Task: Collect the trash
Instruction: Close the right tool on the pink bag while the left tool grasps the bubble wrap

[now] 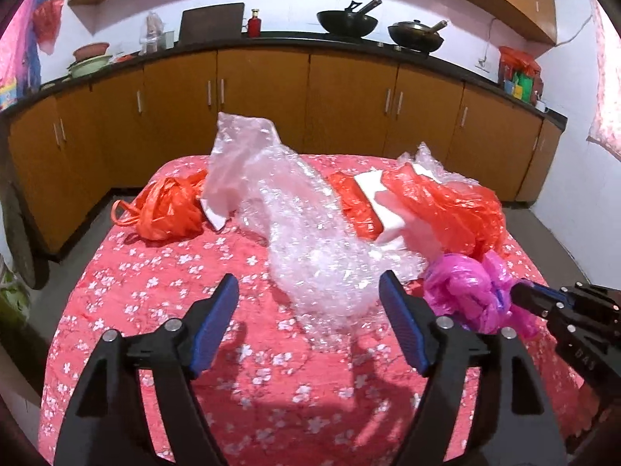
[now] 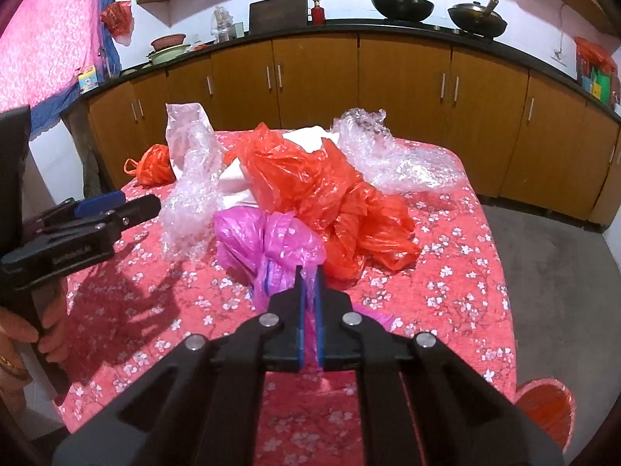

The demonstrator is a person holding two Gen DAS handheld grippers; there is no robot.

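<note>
A table with a red flowered cloth (image 1: pixel 163 295) holds plastic trash. My right gripper (image 2: pixel 309 272) is shut on a crumpled pink plastic bag (image 2: pixel 268 240), also seen at the right in the left wrist view (image 1: pixel 465 291). My left gripper (image 1: pixel 308 291) is open and empty, its jaws standing either side of a long sheet of bubble wrap (image 1: pixel 310 240). A large red plastic bag (image 2: pixel 318 186) lies behind the pink one over white foam pieces (image 1: pixel 384 202). A small balled orange-red bag (image 1: pixel 167 209) lies at the far left. More bubble wrap (image 2: pixel 392 155) lies at the far right.
Wooden cabinets (image 1: pixel 264 101) with a dark counter run behind the table, holding two woks (image 1: pixel 349 19), a red bottle (image 1: pixel 254 23) and bowls. A red stool (image 2: pixel 543 407) stands by the table's near right corner. Grey floor (image 2: pixel 543 240) lies to the right.
</note>
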